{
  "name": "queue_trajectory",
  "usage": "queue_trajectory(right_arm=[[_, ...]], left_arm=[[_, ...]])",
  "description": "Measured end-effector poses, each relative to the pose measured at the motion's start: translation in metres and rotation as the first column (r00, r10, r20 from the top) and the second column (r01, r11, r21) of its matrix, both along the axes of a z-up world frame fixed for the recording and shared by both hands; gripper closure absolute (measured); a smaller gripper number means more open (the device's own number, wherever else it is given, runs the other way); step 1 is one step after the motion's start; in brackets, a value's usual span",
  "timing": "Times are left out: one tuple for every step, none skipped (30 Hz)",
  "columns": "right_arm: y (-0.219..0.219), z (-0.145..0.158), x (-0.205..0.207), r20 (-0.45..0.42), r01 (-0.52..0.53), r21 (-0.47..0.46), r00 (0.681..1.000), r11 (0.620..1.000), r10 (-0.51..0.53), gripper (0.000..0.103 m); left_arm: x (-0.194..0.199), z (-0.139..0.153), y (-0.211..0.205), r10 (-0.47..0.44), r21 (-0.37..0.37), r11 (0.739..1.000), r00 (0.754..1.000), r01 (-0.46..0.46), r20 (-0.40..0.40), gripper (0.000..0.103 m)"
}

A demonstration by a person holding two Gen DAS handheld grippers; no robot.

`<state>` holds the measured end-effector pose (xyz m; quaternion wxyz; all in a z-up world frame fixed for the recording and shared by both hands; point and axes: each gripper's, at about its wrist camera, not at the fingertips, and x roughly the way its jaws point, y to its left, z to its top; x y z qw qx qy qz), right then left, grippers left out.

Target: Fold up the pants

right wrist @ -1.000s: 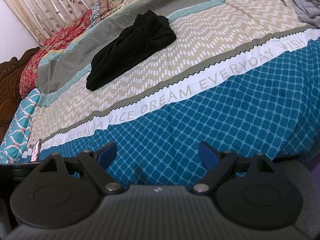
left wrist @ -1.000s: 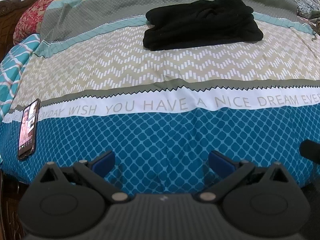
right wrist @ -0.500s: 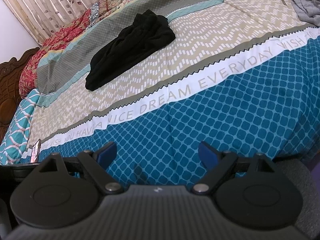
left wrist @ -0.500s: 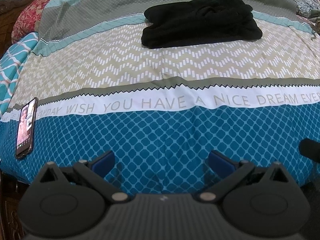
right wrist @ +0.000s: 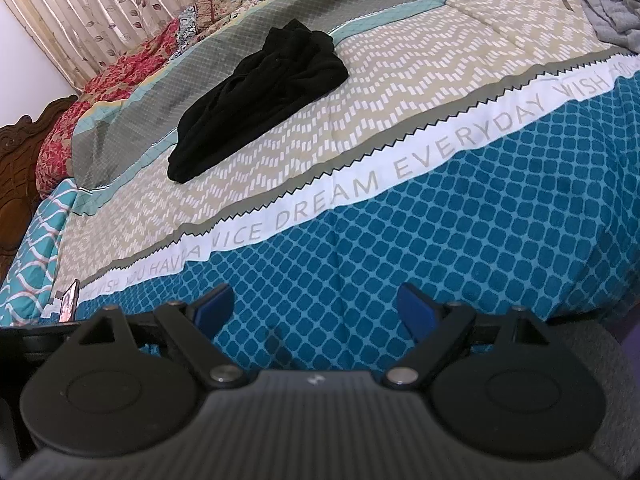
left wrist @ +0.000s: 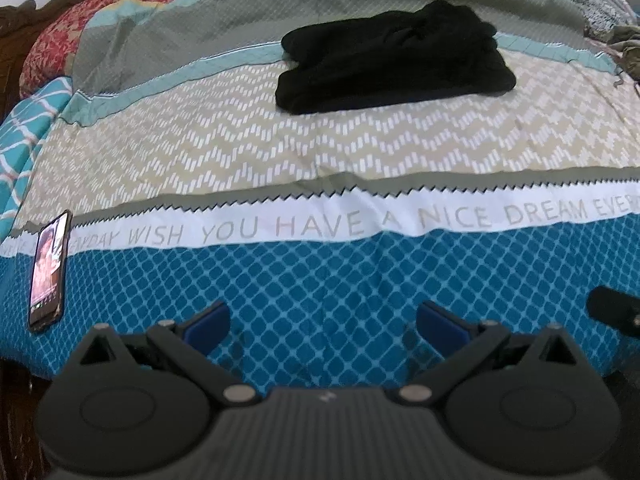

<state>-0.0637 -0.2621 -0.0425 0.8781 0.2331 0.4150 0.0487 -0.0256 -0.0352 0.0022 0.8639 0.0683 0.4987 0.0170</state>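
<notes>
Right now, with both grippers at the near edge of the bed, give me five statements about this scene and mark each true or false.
1. The black pants lie bunched on the bedspread, far from both grippers. True.
2. The left gripper is shut on the pants. False: its jaws stand open and hold nothing.
3. A phone lies on the bedspread to the left, screen lit. True.
4. The right gripper has its jaws open over the blue patterned band. True.
5. The pants rest on the white band with lettering. False: they lie beyond it, across the beige zigzag and grey bands.
</notes>
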Motion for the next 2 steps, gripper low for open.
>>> queue_trajectory(right_arm=[[0.0004,0.0002,0.0003,0.004,-0.003,-0.003,1.0,1.0,0.003,0.013],[0.0008,0.0007,0.0009,0.01,-0.007,-0.007,1.0,1.0,0.007,0.013]], left_arm=[[0.0007,0.0003,-0.0004,-0.003,-0.004,1.0,1.0,0.003,0.002,0.0],[0.0016,0.0004,-0.0009,-0.006,-0.008,1.0,1.0,0.006,0.002,0.0]])
